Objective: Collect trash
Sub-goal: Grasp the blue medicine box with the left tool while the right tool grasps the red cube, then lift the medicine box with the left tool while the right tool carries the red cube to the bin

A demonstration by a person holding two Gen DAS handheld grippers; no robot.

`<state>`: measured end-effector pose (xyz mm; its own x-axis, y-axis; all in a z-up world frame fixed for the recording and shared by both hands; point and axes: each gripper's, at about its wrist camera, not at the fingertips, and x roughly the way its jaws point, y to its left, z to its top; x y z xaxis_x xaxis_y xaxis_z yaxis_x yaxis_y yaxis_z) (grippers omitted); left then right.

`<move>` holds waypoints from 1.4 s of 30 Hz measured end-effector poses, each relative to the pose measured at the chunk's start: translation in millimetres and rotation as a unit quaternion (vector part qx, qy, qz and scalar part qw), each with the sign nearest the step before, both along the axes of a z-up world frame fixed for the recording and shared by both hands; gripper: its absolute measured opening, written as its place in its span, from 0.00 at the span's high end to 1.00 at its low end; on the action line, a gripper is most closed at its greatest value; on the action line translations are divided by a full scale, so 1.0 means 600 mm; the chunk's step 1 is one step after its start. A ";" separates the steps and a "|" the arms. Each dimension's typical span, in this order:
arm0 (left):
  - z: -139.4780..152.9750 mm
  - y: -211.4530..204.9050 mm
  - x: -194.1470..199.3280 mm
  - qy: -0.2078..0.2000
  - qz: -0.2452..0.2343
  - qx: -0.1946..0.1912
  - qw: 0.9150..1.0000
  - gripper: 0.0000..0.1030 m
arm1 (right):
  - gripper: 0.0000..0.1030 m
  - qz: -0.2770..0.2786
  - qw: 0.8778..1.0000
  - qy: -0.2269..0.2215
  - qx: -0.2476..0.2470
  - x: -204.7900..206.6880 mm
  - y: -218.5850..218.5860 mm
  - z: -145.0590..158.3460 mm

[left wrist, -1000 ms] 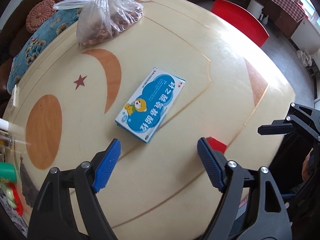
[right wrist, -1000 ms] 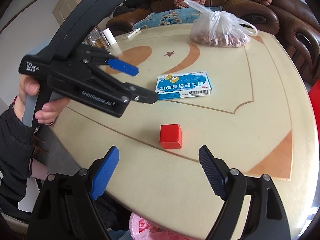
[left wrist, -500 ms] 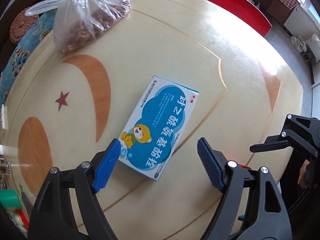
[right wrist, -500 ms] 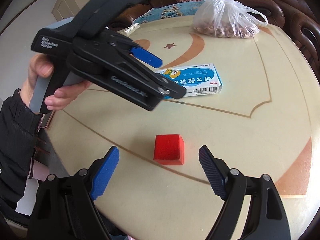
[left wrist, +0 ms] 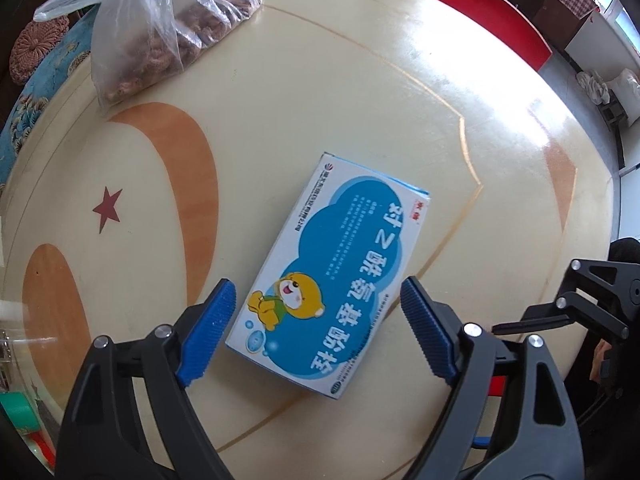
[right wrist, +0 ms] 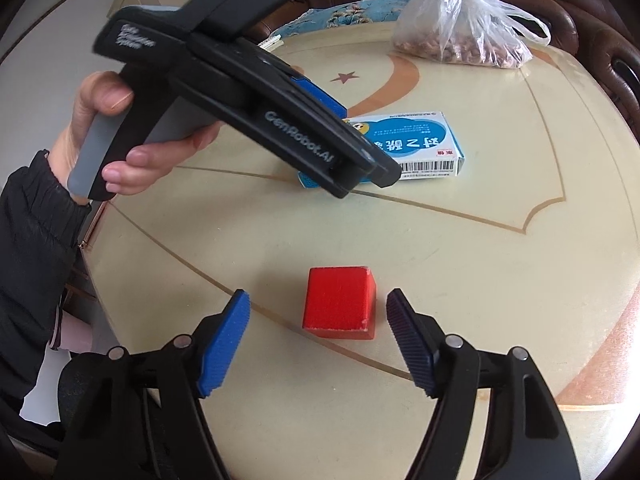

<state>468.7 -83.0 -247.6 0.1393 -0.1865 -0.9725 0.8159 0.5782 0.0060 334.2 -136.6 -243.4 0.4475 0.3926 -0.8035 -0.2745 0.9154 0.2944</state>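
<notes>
I am at the reaching step of collecting the trash, both hands coming in on their own piece; my left hand-held gripper [left wrist: 316,332] hangs nose-down over the blue-and-white medicine box [left wrist: 332,268], which lies flat near the middle of the bench [left wrist: 360,92]; its jaws have just been opening and stand released, one pad on each side of the box's near end, neither pad pressing on it; the box sits skewed between them, so its long sides do not run quite parallel with the pads.

My right hand-held gripper [right wrist: 316,344] is low over the red cube [right wrist: 340,302], which rests toward the bench edge nearest me; its jaws have just been closing yet remain released, the cube between the pads with a gap showing at each side, narrower on the right.

The clear plastic bag of nuts [right wrist: 460,36] lies tied at the far edge of the bench, well apart from both; whether it counts as trash I cannot tell.

Next, I judge, the left wants to sink a little further and square up to the box before squeezing across its width; the right needs only to finish closing on the cube's side faces, then both lift clear.
</notes>
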 end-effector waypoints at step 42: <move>0.032 0.003 -0.040 -0.044 0.028 -0.019 0.998 0.36 | 0.68 -0.031 0.999 -0.022 -0.030 -0.011 -0.013 0.007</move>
<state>444.6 -80.9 -228.7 0.2353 -0.2122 -0.9485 0.7790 0.6247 0.0535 327.5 -144.5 -239.0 0.5051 0.3157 -0.8033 -0.2291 0.9464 0.2278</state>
